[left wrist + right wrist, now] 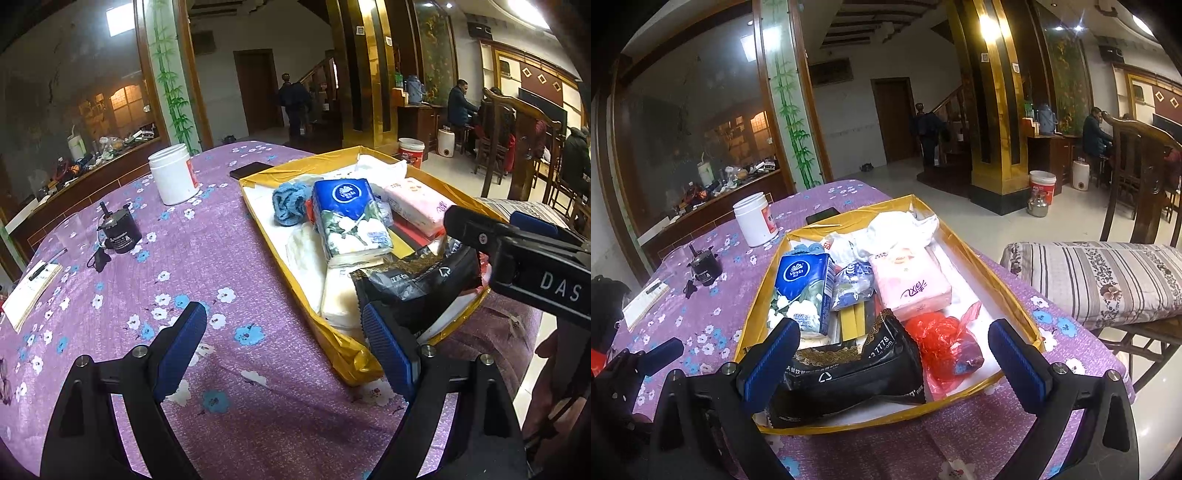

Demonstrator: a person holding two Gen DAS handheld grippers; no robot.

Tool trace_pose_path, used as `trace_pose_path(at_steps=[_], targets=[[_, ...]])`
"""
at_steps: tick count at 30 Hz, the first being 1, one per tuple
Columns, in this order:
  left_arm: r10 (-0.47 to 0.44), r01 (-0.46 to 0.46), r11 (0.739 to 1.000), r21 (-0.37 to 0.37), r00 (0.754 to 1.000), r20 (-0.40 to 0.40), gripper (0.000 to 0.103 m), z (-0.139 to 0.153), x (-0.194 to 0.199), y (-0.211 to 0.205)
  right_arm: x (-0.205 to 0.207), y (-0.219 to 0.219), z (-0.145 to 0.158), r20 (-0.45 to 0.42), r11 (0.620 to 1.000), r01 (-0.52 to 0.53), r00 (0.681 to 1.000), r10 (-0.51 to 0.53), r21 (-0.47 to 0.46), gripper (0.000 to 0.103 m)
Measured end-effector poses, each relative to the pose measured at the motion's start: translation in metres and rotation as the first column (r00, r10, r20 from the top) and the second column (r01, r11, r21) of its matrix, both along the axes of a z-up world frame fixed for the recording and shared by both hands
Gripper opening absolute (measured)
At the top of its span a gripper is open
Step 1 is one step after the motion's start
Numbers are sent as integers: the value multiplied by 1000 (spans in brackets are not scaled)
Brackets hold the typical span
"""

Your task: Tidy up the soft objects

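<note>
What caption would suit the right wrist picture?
Open right gripper hovers over a gold-edged tray of tissue packs and bags.

Counts: 1 gold-rimmed shallow box (964, 242) w/ 2 tissue packs, i.e. 1 blue floral pack (805, 291) + 1 pink pack (910, 286). Also 1 black foil pouch (849, 373), 1 red plastic bag (942, 343), 1 blue knit cloth (290, 203). On table: 1 white plastic jar (173, 173), 1 black phone (249, 170).
</note>
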State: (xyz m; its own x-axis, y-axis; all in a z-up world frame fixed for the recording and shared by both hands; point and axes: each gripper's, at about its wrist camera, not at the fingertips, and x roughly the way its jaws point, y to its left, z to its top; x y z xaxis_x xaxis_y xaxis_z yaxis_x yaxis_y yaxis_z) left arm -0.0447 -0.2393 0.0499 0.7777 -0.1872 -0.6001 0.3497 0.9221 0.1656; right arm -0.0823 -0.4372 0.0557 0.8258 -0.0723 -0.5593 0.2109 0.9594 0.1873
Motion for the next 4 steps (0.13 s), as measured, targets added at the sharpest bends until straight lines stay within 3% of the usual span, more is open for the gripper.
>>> trace_pose_path(at_steps=[4], targets=[[27, -26, 999, -39, 999, 45, 87, 9, -3, 9, -2, -1, 1, 5, 1000, 3, 1000, -3, 4, 103]])
